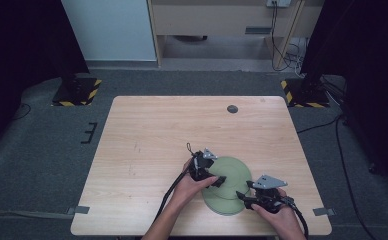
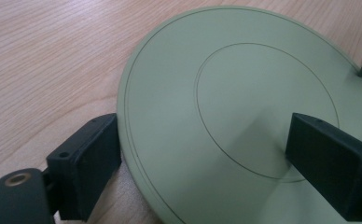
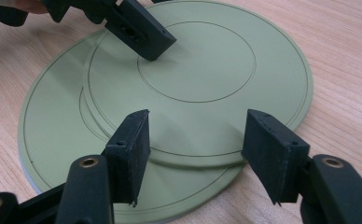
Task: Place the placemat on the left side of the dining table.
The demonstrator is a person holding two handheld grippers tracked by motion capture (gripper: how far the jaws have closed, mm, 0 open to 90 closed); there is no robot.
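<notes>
2 green plates stacked off-centre at the table's near edge; we're set to lift the top 1.

The upper plate (image 3: pixel 198 70) lies flat on the lower plate (image 3: pixel 48 135), shifted so the lower 1 sticks out at the L and near side in the right gripper view. Both sit on the wooden table (image 1: pixel 157 130) btwn the 2 hands. The left gripper (image 2: pixel 200 135) is open, 1 jaw just outside the upper rim, the other over the plate's face. The right gripper (image 3: pixel 198 122) is open too, jaws apart over the near rims, nothing pinched. We'd prob. pin the lower plate w/ the right, pinch the upper rim w/ the left, and lift level so it doesn't scrape or slip.
</notes>
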